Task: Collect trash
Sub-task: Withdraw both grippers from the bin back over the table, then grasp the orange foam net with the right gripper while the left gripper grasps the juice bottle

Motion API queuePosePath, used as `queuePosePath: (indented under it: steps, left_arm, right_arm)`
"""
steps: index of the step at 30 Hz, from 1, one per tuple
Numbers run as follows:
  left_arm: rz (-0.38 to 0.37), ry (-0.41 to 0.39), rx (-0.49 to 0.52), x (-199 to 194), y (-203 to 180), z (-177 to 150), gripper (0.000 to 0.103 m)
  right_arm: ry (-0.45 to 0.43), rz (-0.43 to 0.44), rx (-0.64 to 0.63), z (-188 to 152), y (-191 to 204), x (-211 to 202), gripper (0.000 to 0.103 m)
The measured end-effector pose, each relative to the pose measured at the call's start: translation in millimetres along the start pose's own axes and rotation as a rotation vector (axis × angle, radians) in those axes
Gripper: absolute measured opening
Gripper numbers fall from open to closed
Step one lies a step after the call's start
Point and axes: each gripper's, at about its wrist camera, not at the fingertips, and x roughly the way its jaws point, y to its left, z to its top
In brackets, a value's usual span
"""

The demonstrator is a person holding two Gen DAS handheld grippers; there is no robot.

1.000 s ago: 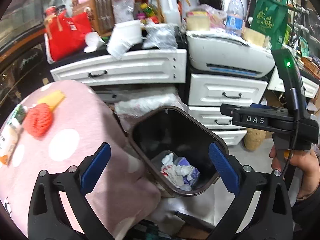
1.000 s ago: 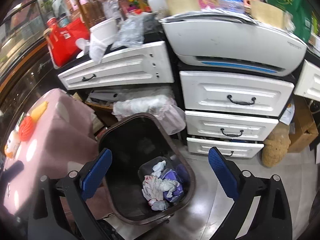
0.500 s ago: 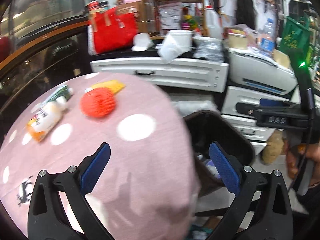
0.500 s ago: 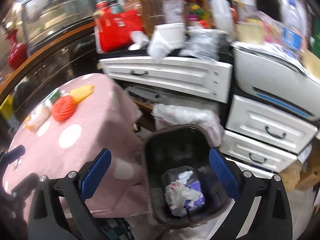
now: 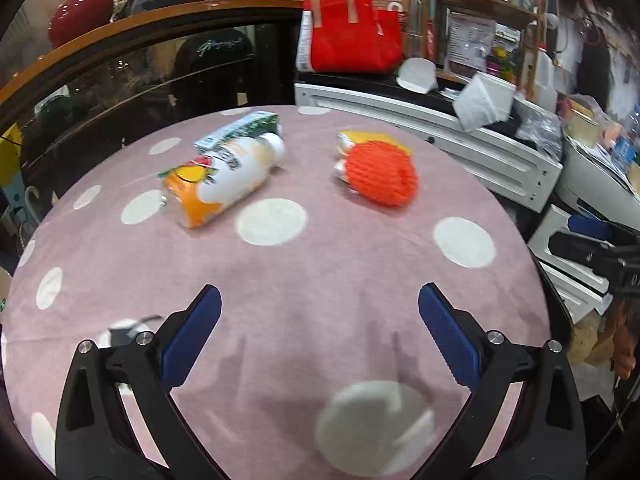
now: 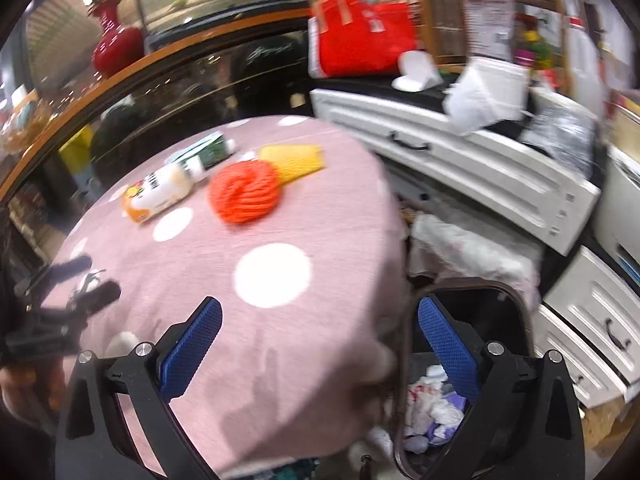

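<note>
Left gripper (image 5: 319, 334) hangs with its jaws spread wide, blue pads (image 5: 191, 338) facing each other and nothing between them. Right gripper (image 6: 319, 334) is the same — jaws fully apart, empty. In the right wrist view the left gripper shows blurred at the left edge, a hand (image 6: 18, 390) wrapped around its handle.
</note>
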Motion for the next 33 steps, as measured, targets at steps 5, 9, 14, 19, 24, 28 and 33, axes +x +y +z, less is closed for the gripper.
queuePosePath:
  steps: [5, 9, 14, 19, 24, 28, 33]
  left_arm:
    - [0.07, -0.035, 0.07, 14, 31, 20, 0.097]
    - [0.073, -0.019, 0.097, 35, 53, 41, 0.097]
    - [0.073, 0.045, 0.149, 75, 71, 73, 0.097]
    - [0.058, 0.107, 0.186, 109, 80, 98, 0.097]
    - [0.074, 0.183, 0.277, 139, 71, 104, 0.096]
    - [0.1, 0.201, 0.305, 145, 66, 98, 0.08]
    - [0.11, 0.168, 0.295, 136, 64, 95, 0.063]
  right_arm:
    - [0.061, 0.044, -0.068, 21, 30, 34, 0.097]
    - [0.083, 0.052, -0.135, 36, 52, 56, 0.097]
    - [0.108, 0.049, -0.208, 56, 73, 87, 0.097]
    - [0.127, 0.054, -0.199, 75, 74, 109, 0.097]
    - [0.154, 0.05, -0.182, 85, 72, 131, 0.097]
    - [0.161, 0.049, -0.174, 84, 71, 138, 0.071]
    - [0.138, 0.058, -0.176, 81, 70, 131, 0.04]
